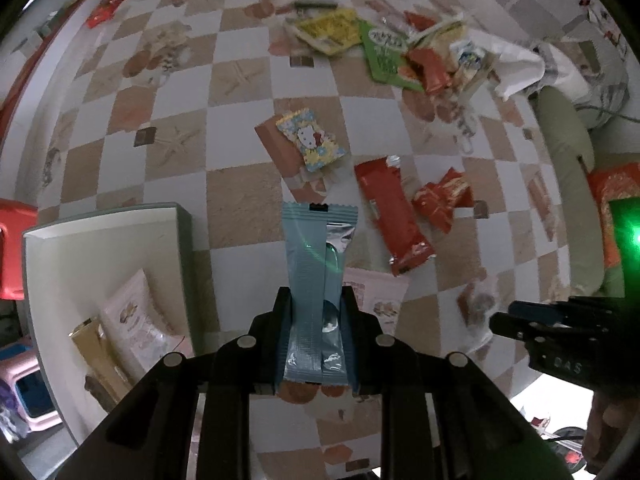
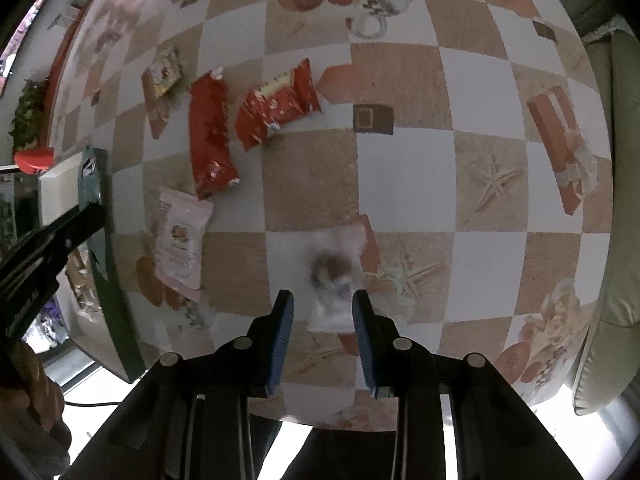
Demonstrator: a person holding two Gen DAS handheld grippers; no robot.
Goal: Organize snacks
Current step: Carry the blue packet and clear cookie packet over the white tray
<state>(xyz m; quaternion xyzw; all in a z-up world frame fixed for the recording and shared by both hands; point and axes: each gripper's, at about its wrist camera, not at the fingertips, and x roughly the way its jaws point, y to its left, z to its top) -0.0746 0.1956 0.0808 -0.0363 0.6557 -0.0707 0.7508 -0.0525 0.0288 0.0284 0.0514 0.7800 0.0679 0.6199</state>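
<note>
My left gripper (image 1: pixel 316 300) is shut on a long light-blue snack packet (image 1: pixel 316 264), which stands up between the pads above the checked tablecloth. To its left is a white box (image 1: pixel 100 220) holding a pale pink packet (image 1: pixel 132 316) and a gold one (image 1: pixel 96 352). My right gripper (image 2: pixel 322 300) hangs over the cloth and is shut on the near end of a clear-wrapped round snack (image 2: pixel 334 268), which looks blurred. From the left wrist view the right gripper (image 1: pixel 504 320) is at the right, with that clear packet (image 1: pixel 476 304) at its tips.
On the cloth lie a long red packet (image 2: pixel 210 136), a smaller red one (image 2: pixel 276 108), a pink packet (image 2: pixel 180 236) and a cartoon-cat packet (image 1: pixel 312 140). A heap of mixed snacks (image 1: pixel 400 52) sits far back. A green cushion (image 2: pixel 616 200) borders the right edge.
</note>
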